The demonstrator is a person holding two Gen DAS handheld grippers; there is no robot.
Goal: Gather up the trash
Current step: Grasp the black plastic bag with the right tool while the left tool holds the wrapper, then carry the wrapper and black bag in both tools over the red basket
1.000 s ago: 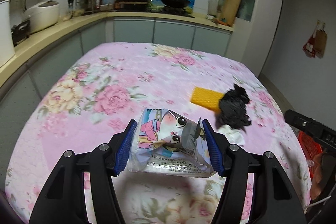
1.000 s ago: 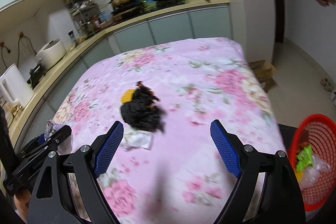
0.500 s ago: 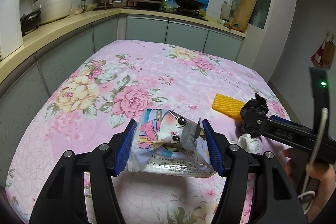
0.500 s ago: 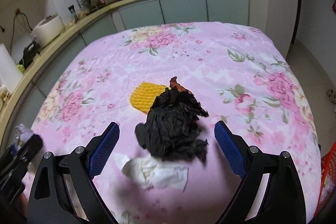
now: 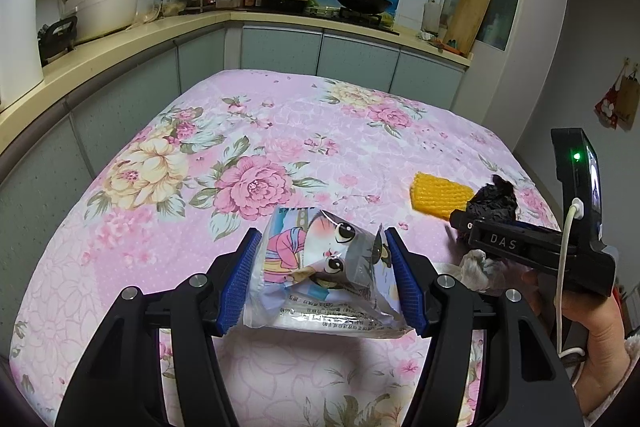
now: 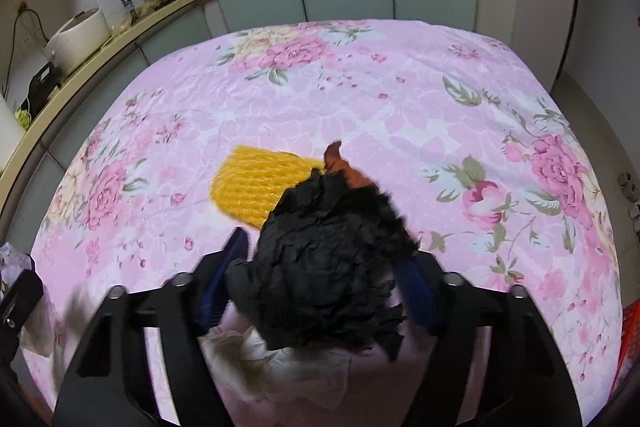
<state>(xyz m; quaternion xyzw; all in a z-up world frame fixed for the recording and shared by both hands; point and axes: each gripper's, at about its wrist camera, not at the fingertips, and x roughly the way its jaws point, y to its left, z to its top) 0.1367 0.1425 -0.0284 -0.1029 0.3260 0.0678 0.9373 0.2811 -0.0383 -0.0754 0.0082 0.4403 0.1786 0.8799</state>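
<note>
1. Left tongs point(image 5: 322, 281): blue ribbed pads clamped on both sides of a crinkled plastic snack wrapper printed with a cartoon face point(image 5: 320, 275); the wrapper is held above the tabletop covered in pink floral cloth point(image 5: 248, 155).
2. Right tongs point(image 6: 320, 279): pads sit on either side of a crumpled black plastic bag point(image 6: 324, 263). Frame is motion-blurred here, so the pads look pressed against the bag, but firm contact cannot be confirmed.
3. Black bag carries a small reddish-brown flap at its top edge (material unclear). In the left wrist view the same bag shows just past the right tongs' black body.
4. Yellow ribbed foam sleeve point(image 6: 256, 183) lies flat on the cloth, just behind the black bag and partly overlapped by it in the right wrist view.
5. Crumpled white tissue point(image 6: 276, 363) lies on the cloth directly under the black bag, near the tabletop's front edge.
6. Red mesh basket point(image 6: 628, 347): only a sliver shows at the right frame edge, below the tabletop.
</note>
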